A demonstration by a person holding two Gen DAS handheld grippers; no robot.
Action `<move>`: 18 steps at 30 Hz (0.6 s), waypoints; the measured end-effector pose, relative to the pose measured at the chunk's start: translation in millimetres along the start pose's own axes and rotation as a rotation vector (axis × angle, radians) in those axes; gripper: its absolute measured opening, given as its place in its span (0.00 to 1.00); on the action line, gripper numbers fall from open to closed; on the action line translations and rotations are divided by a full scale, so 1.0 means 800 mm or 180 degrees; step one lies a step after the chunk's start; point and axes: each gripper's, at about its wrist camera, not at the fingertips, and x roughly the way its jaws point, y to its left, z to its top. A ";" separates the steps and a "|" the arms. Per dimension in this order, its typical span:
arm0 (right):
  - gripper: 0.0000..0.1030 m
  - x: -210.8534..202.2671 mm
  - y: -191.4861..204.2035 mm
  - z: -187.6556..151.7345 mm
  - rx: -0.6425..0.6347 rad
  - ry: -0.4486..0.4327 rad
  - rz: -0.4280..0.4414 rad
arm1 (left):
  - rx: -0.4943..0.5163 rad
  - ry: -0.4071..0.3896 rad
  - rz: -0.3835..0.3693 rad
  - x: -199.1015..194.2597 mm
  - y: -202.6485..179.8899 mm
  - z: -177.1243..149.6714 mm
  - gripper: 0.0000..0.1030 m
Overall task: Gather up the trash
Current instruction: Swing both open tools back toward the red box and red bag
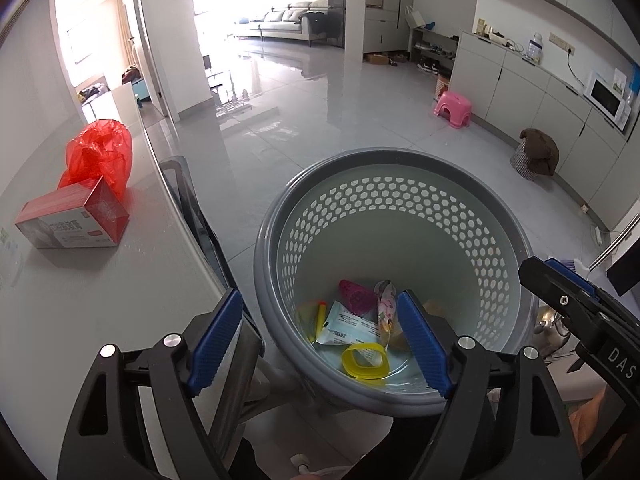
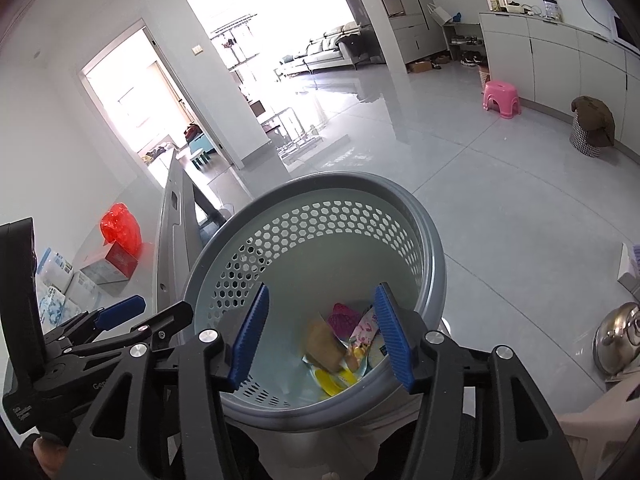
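A grey perforated trash basket [image 1: 264, 240] stands on the floor by the table; it also shows in the right wrist view [image 2: 436, 256]. Inside lie a yellow ring [image 1: 366, 362], a white labelled packet [image 1: 348, 326], a pink piece [image 1: 354, 294] and a patterned wrapper [image 1: 385, 300]. In the right wrist view a brown piece [image 2: 322, 344] is blurred above the trash. My left gripper [image 1: 320, 340] is open and empty over the basket's near left rim. My right gripper [image 2: 320, 336] is open and empty over the basket. A red plastic bag [image 1: 100, 156] and a red-and-white box [image 1: 74, 218] sit on the table.
The grey table [image 1: 100, 280] lies left of the basket, with a chair back [image 1: 188, 196] between them. White packets [image 2: 56, 280] lie on the table. A steel kettle [image 2: 618, 340] stands at the right. A pink stool [image 1: 454, 108] and a covered basket [image 1: 534, 154] stand across the floor.
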 end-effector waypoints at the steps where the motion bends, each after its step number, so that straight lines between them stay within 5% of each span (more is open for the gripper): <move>1: 0.53 -0.001 0.001 0.000 0.0001 -0.0001 0.0003 | -0.0004 -0.0007 0.0002 -0.002 0.001 -0.001 0.77; 18: 0.65 -0.034 0.046 -0.006 -0.0180 -0.0144 0.0055 | -0.0196 -0.0283 0.0083 -0.050 0.049 -0.003 0.79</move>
